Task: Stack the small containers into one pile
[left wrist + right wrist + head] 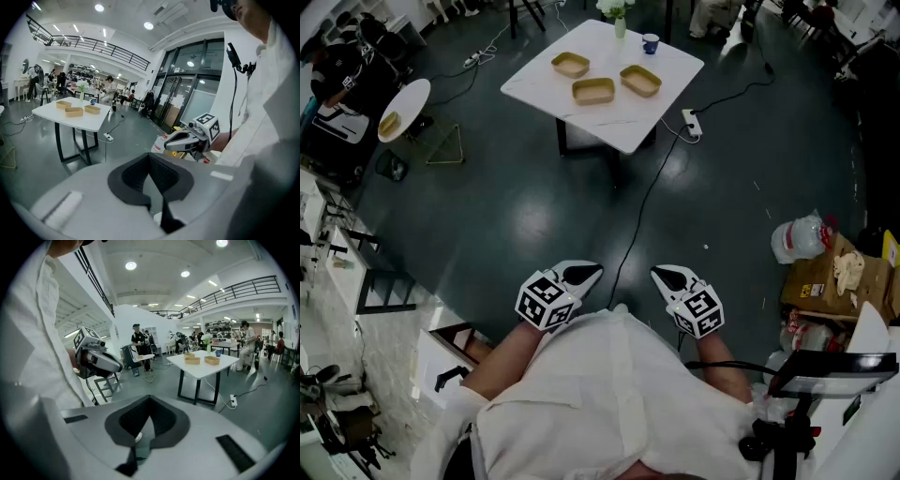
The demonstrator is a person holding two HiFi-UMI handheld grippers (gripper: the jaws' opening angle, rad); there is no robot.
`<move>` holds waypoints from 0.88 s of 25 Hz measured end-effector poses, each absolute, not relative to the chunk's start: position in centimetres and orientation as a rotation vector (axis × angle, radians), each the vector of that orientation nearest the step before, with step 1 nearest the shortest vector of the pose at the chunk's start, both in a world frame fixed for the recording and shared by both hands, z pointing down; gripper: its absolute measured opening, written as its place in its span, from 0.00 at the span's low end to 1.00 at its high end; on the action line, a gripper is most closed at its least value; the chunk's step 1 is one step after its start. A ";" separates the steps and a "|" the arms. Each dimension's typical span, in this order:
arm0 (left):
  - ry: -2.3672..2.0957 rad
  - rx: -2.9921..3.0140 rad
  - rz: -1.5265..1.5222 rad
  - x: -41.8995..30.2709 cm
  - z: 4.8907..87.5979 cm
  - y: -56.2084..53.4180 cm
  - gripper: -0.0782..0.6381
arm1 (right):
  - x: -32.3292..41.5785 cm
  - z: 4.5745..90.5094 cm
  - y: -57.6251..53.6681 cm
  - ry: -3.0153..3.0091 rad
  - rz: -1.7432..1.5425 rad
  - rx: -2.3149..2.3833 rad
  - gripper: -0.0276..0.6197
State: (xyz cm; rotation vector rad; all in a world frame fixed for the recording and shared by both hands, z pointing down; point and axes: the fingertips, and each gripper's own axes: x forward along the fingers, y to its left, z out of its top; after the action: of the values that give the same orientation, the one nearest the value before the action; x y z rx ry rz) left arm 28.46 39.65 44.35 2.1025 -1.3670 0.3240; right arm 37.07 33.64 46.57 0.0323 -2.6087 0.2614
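Left gripper (592, 271) and right gripper (660, 274) — jaws together, nothing between. Far off, three shallow tan containers (593, 90) sit apart, unstacked — on a white desk (534, 82).

Head view. White desk (619, 124) at 12 o'clock, bearing a vase (620, 26) and a blue cup (650, 43) at its far corner. Power strip (692, 123) on the floor at the desk's 4 o'clock, and a black cable (642, 202) runs from it toward 6. Plastic bag (797, 239) and cardboard box (825, 277) at 3 o'clock.
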 end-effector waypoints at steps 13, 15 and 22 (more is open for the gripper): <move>-1.398 2.114 0.278 22.1 44.7 35.6 0.12 | 32.3 47.7 29.4 -2.595 0.220 0.065 0.05; -1.390 2.134 0.253 20.1 44.3 34.1 0.12 | 30.4 47.3 28.4 -2.592 0.222 0.090 0.05; -1.354 2.207 0.226 11.7 43.2 29.6 0.12 | 21.9 46.3 23.9 -2.580 0.186 0.124 0.05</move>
State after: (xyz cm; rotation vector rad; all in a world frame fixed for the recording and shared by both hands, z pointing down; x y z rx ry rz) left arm 11.74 29.63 43.20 2.2074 -1.3540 0.2262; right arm 21.87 23.88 46.33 0.1236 -2.5797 0.1857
